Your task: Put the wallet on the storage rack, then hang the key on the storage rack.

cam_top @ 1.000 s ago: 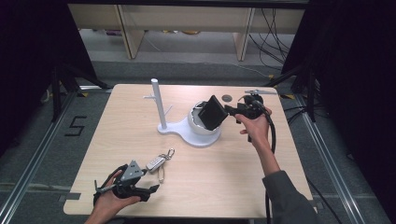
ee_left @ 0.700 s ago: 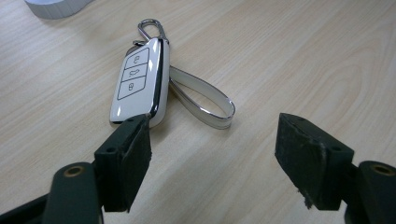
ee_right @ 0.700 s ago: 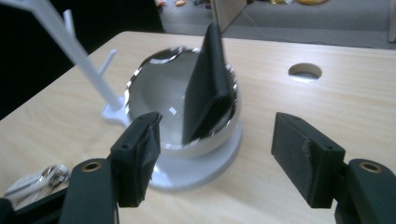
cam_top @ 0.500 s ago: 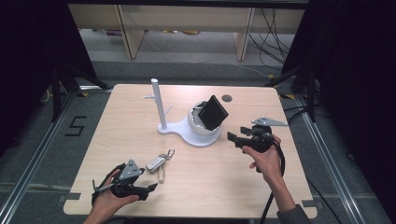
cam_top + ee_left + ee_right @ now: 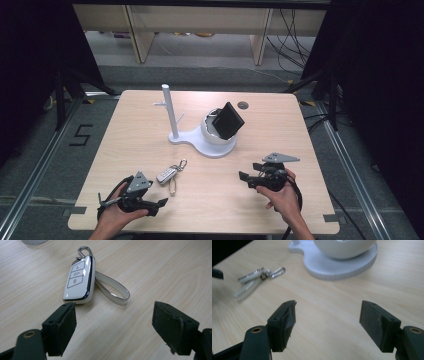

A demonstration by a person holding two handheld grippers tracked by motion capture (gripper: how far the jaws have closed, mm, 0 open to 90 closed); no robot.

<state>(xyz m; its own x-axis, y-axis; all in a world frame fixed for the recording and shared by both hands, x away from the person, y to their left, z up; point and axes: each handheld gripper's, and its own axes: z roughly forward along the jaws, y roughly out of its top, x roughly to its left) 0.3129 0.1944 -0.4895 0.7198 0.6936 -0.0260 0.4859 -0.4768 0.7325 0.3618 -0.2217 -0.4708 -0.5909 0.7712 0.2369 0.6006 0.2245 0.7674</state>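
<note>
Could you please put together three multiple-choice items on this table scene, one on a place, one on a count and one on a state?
1. Where does the white car key fob with chrome trim lie?
A. Inside the bowl
B. Flat on the light wooden table, just ahead of the left hand-held gripper
C. Between the right jaws

2. How many button symbols does the fob's face show?
A. One
B. Three
C. Five

3. What is the state of the right hand-held gripper?
A. Open, nothing between its jaws
B. Shut on the fob
C. Shut on the black rectangular box

Key: 1 B, the left gripper view shows the fob resting on the wood beyond the open jaws. 2 B, three symbols sit in a column. 3 A, the right gripper view shows bare tabletop between the jaws, while the black rectangular box sits tilted in the white round bowl on its stand.
</note>
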